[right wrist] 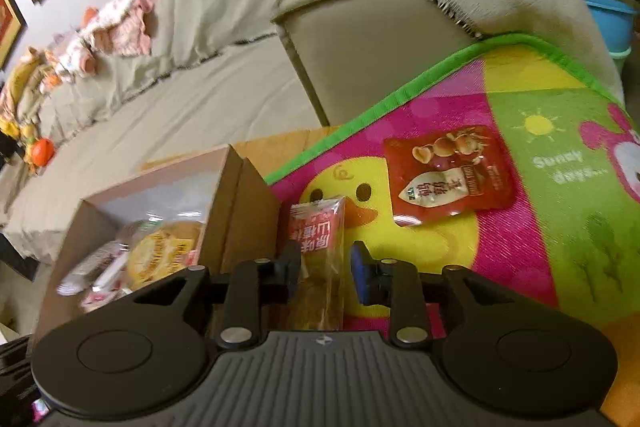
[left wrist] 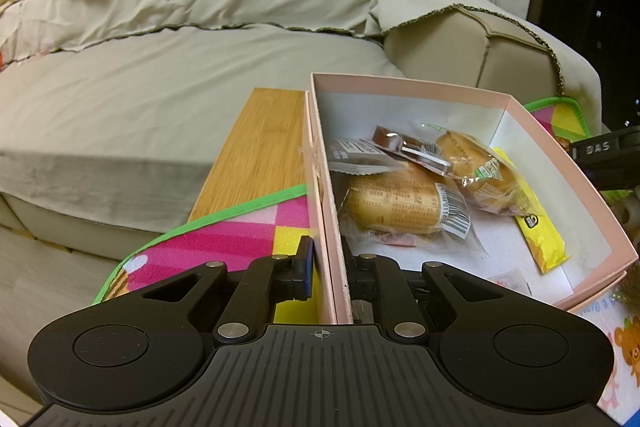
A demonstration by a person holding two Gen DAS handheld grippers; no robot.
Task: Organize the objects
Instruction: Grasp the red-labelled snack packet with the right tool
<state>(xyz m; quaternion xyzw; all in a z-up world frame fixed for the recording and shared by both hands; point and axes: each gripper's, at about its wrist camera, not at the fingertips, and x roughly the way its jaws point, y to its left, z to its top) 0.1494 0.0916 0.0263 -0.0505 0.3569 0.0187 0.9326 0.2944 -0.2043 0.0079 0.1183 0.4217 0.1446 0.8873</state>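
The right gripper's fingers (right wrist: 289, 263) loosely straddle the red snack bar (right wrist: 318, 247): close squarely before lifting, while left gripper (left wrist: 330, 267) pinches the pink box's wall (left wrist: 320, 163).

I see a matt pink cardboard box (left wrist: 400, 83) with a white paper lining, holding glossy, crinkled clear-plastic snack wrappers (left wrist: 404, 203). The play mat (right wrist: 520, 99) looks like woven, lightly textured plastic — green cloth edging. The sofa cover (left wrist: 160, 75) is soft matt fabric. The red snack pouch (right wrist: 448, 175) is shiny foil — the board (left wrist: 260, 147) is smooth grained wood.
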